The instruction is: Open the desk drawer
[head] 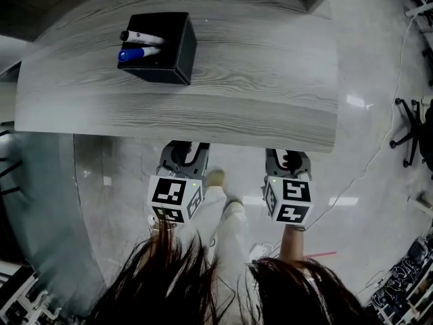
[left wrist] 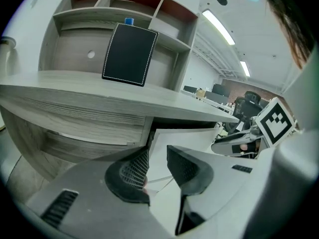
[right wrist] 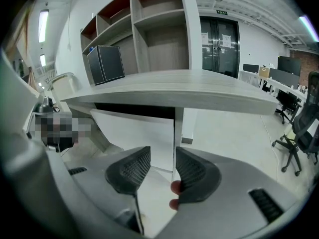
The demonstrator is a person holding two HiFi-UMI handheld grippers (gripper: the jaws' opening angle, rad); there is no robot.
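A glossy pale grey floor mirrors the ceiling lights, and a thin white cable trails across it near a black swivel chair at the right edge. An open shelving unit in grey wood grain, its upper compartments backed in reddish brown, stands against the wall, and to its right are dark glass double doors set in a white wall. Long strip lights run along the white ceiling, and further desks with monitors and office chairs stand beyond.
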